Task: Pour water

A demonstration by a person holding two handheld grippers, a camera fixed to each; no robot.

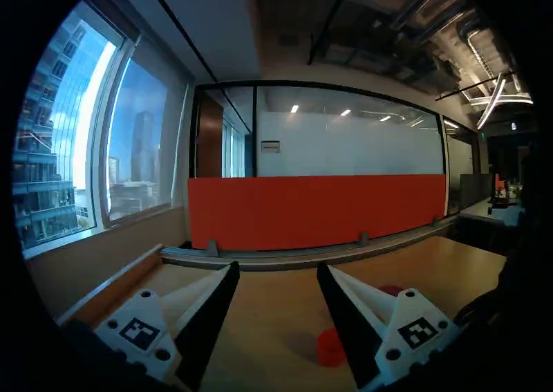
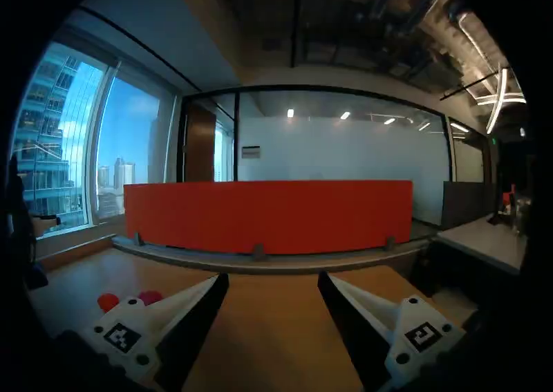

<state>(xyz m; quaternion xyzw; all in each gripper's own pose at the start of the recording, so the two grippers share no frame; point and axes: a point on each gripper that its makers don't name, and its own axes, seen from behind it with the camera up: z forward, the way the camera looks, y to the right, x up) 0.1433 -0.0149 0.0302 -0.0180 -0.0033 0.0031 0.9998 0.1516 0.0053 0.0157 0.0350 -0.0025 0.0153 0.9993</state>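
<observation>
Left gripper view: a small red round object (image 1: 330,347) sits on the wooden table (image 1: 276,323), low between the claw's fingers and tight against the inner edge of the right-hand one. A second red piece (image 1: 391,290) peeks out behind that same finger. The left gripper (image 1: 276,266) is spread wide, pinching nothing. In the right gripper view, a red blob (image 2: 107,301) and a pinkish blob (image 2: 149,296) lie side by side, just outside the left-hand finger. The right gripper (image 2: 273,276) is also spread, its gap over bare wood. An orange partition (image 2: 269,216) lines the table's far edge.

left tool (image 1: 277,266), right tool (image 2: 273,275), white tapered fingers (image 1: 197,296), black inner faces, square coded marker (image 1: 140,332) per finger, corner screw holes
</observation>
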